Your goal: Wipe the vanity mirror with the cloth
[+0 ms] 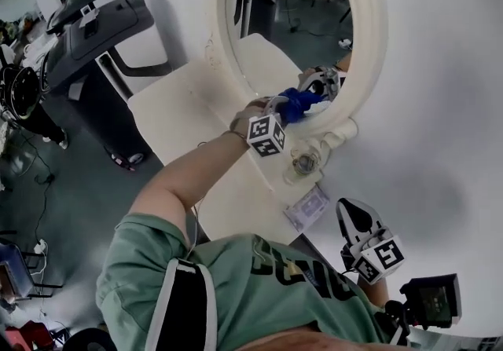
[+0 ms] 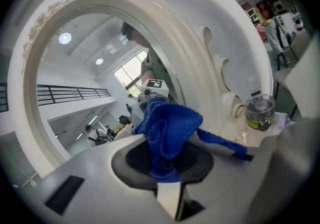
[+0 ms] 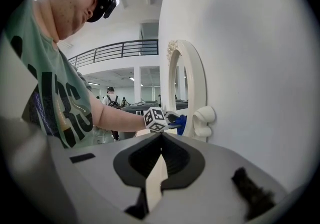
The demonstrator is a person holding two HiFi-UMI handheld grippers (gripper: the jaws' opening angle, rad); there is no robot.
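Note:
The oval vanity mirror in its cream frame leans on the white wall. My left gripper is shut on a blue cloth, which is pressed on the glass near the lower rim. In the left gripper view the bunched cloth bulges out between the shut jaws, right in front of the glass and frame. My right gripper hangs low at the right, away from the mirror. Its jaws are shut with nothing between them. The right gripper view shows the mirror edge-on.
The mirror stands on a white vanity table. A small clear jar and a flat packet lie near the frame's foot. A treadmill stands at the left. A black device is at the bottom right.

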